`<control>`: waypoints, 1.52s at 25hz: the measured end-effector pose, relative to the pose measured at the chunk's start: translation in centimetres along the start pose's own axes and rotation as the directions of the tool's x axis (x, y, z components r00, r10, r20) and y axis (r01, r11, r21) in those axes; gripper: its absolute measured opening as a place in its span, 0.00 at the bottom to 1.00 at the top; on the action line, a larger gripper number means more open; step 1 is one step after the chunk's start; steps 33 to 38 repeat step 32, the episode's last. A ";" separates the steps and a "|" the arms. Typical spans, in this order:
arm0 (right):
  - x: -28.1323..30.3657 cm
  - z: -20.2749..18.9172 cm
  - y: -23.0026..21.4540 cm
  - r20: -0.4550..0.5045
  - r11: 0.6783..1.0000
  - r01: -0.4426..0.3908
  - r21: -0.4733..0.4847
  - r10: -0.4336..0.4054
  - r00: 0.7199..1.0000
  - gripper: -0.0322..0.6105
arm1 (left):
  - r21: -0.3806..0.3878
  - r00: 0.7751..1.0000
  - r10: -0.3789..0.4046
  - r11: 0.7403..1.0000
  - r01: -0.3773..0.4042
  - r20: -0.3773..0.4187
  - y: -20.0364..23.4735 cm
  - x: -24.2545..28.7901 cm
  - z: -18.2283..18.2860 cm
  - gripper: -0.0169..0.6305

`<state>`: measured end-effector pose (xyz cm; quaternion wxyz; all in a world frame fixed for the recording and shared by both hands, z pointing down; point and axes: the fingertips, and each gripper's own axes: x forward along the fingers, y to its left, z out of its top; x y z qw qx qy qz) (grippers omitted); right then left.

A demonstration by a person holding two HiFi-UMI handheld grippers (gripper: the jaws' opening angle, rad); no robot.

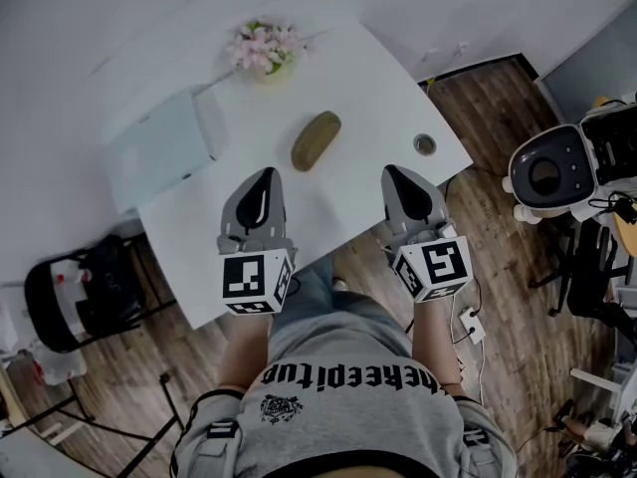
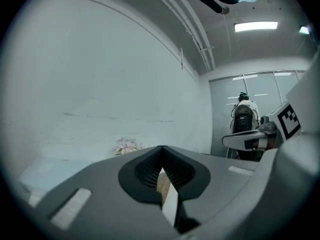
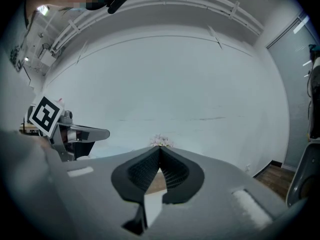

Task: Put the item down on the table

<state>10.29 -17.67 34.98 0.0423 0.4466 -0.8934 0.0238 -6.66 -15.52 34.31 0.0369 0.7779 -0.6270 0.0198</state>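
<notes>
A brown oblong item (image 1: 316, 139) lies on the white table (image 1: 368, 88), near its middle and free of both grippers. My left gripper (image 1: 269, 172) hovers just short of it to the left, with its jaws shut and nothing held. At the same distance on the right, my right gripper (image 1: 392, 170) is also shut and empty. In the left gripper view the jaws (image 2: 161, 149) meet at the tip, and a sliver of the brown item (image 2: 162, 184) shows through the gap behind them. The right gripper view shows its jaws (image 3: 160, 149) closed likewise, with the item (image 3: 156, 182) glimpsed below the tip.
A pot of pink flowers (image 1: 264, 50) stands at the table's far side. A pale flat box (image 1: 164, 145) lies at the left and a small round cup (image 1: 425, 144) near the right edge. A white machine (image 1: 547, 172) stands on the wooden floor to the right, a black chair (image 1: 75, 292) to the left.
</notes>
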 end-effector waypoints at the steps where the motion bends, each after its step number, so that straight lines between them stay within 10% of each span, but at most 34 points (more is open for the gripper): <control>1: -0.3 0.1 0.1 0.005 1.000 0.000 -0.002 0.000 1.000 0.05 | 0.002 1.000 0.001 1.000 -0.001 0.008 -0.1 -0.3 0.2 0.05; 38: -4.8 2.5 2.7 0.093 1.000 -0.020 -0.013 0.021 0.995 0.05 | 0.028 0.990 0.025 0.999 -0.029 0.138 -1.7 -6.6 3.3 0.05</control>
